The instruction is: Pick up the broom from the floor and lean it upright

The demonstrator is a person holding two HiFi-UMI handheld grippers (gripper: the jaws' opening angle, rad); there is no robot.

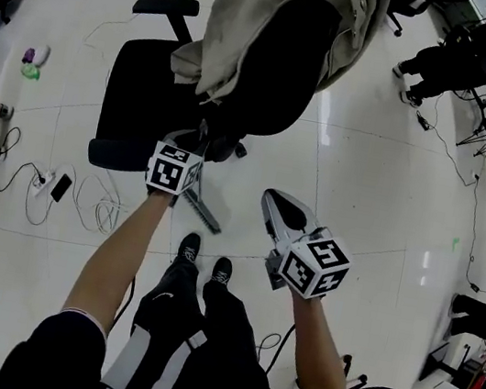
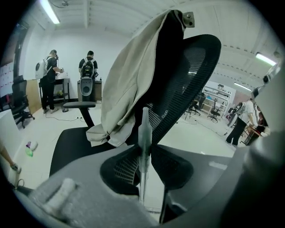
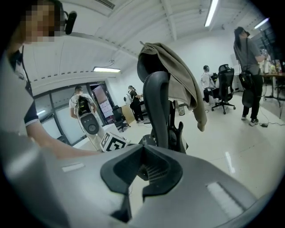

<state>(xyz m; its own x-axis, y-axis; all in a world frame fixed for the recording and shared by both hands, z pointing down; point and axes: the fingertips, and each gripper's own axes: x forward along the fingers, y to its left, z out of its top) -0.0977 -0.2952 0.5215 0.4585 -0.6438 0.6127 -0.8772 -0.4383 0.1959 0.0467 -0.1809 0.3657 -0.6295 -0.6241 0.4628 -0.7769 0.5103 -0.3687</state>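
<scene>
The pale, slim broom handle [image 2: 144, 127] is clamped upright between the jaws of the left gripper [image 2: 144, 149], just in front of the black mesh office chair [image 2: 191, 75], over which a beige jacket [image 2: 129, 84] is draped; the jaws of the right gripper [image 3: 143, 148] are pressed together on nothing, above the white tiled floor [image 1: 364, 192].

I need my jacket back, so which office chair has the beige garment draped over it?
The near black mesh-backed chair; the beige garment hangs over its backrest. The farther black chair is bare.
</scene>
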